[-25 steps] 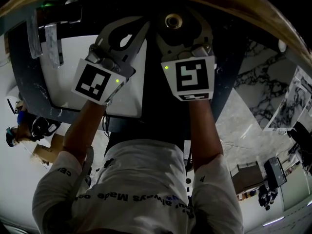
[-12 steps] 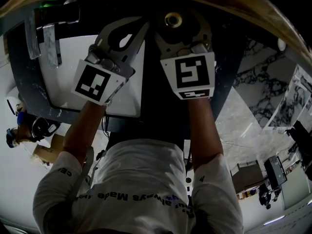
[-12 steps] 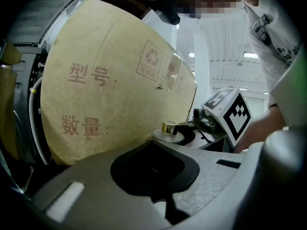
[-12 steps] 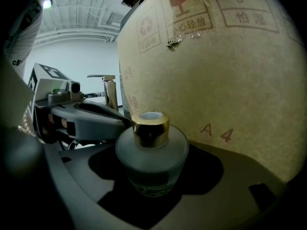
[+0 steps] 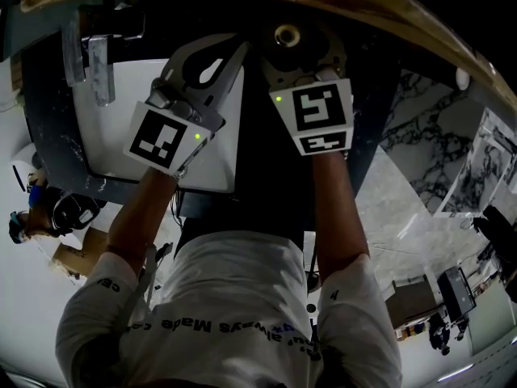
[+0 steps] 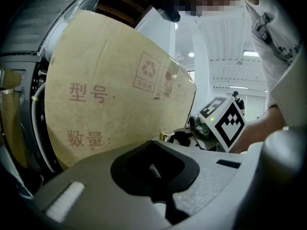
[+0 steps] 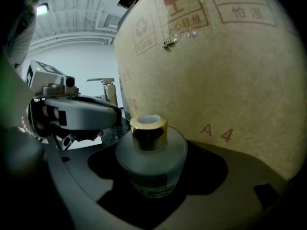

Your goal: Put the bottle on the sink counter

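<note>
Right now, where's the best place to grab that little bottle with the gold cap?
Grab the frosted bottle by its wide round body, below the gold cap, coming level from the sides. It stands upright, and the cap is narrow and shiny, so jaws might slip there. The right gripper is shut on the body just that way.

The cardboard box [image 6: 115, 75] is printed "型号" and "数量:" by a recycling sign; elsewhere "A4", "小心轻放", "怕湿". The shirt [image 5: 234, 285] reads "always Made", upside down. The bottle [image 7: 151, 164] label is too dim to read.
</note>
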